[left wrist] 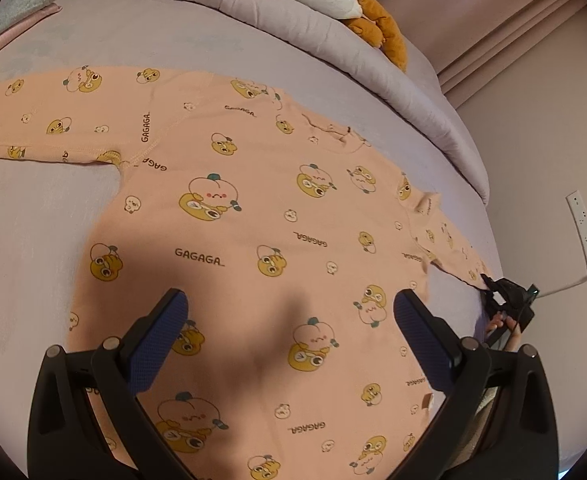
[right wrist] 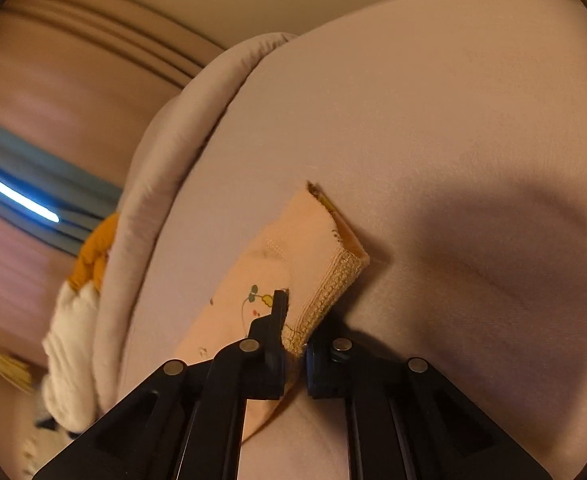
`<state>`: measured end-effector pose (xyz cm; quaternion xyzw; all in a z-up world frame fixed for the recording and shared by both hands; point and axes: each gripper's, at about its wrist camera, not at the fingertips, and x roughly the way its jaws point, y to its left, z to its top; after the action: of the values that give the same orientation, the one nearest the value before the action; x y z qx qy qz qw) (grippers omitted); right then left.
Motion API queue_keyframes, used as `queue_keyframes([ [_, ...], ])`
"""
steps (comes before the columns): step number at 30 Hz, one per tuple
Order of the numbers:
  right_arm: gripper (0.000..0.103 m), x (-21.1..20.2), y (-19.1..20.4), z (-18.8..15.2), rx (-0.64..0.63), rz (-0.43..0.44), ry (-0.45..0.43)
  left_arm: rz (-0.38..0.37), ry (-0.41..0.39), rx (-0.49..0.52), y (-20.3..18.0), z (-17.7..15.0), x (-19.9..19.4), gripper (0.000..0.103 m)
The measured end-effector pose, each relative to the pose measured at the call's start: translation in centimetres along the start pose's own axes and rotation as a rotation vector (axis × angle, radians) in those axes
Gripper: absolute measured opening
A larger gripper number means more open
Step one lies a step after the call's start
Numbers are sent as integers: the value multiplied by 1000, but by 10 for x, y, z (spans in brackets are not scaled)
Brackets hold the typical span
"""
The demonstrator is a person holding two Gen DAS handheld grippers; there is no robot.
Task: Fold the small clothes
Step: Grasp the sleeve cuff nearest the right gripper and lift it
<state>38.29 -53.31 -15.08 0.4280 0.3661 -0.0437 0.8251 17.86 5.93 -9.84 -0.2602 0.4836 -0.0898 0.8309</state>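
Note:
A peach long-sleeved shirt (left wrist: 253, 220) with cartoon prints and "GAGAGA" lettering lies spread flat on the lilac bed (left wrist: 33, 220). My left gripper (left wrist: 291, 306) is open and empty, hovering above the shirt's lower body. One sleeve stretches to the left, the other to the right. My right gripper (right wrist: 295, 344) is shut on the ribbed cuff (right wrist: 329, 288) of the right sleeve and holds it just above the bed sheet (right wrist: 413, 120). The right gripper also shows in the left wrist view (left wrist: 505, 296) at the sleeve's end.
A rolled lilac duvet (left wrist: 293, 12) lies along the far side of the bed, with a white and orange plush toy (left wrist: 373, 20) on it. A folded towel (left wrist: 25, 0) sits at the far left. A white power strip (left wrist: 585, 232) is mounted on the wall at right.

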Motion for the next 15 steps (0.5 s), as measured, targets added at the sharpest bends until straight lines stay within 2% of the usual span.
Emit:
queue_keyframes([
  [1, 8, -1, 12, 1, -31, -11, -2, -5, 1, -1, 2, 0, 0, 103],
  [3, 8, -15, 27, 3, -91, 26, -9, -12, 2, -4, 5, 1, -1, 103],
  [6, 8, -34, 83, -5, -233, 66, -14, -25, -1, -14, 10, 1, -6, 103],
  [10, 8, -62, 176, -37, -431, 154, 2, -37, -14, -25, 17, -1, -16, 103],
  [15, 8, -84, 291, -97, -667, 251, 26, -67, -65, -48, 36, 2, -32, 103],
])
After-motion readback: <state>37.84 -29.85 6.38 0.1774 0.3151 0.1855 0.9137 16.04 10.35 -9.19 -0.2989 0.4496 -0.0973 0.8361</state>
